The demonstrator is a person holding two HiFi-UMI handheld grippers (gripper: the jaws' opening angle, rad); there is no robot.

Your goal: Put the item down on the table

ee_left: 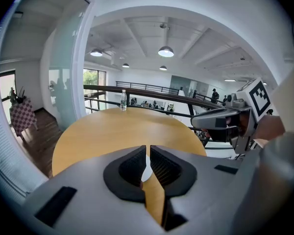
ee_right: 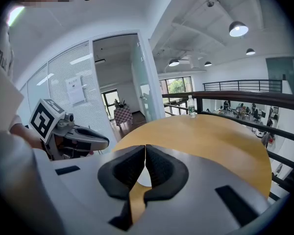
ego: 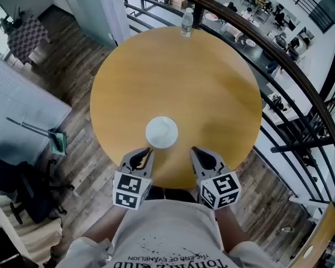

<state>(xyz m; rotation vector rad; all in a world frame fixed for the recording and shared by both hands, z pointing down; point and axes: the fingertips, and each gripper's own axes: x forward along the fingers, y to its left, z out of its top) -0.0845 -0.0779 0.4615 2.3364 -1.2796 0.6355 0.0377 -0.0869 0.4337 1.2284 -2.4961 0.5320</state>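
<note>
Round wood table (ego: 212,82) by a railing; white round item (ego: 161,132) lies on it. Left gripper (ego: 147,151) & right gripper (ego: 194,151): jaws together, empty. Put-down looks done; next prob. pull clear.

A white round item (ego: 161,132) is lying by the round wooden table's (ego: 212,82) near edge. The left gripper (ego: 148,150) and right gripper (ego: 193,149) are hovering just nearer, and a water bottle (ego: 187,22) is standing at the far edge.

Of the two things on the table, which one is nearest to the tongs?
The round white item, just ahead of the left tongs and right tongs. The water bottle stands upright at the table's far edge.
</note>
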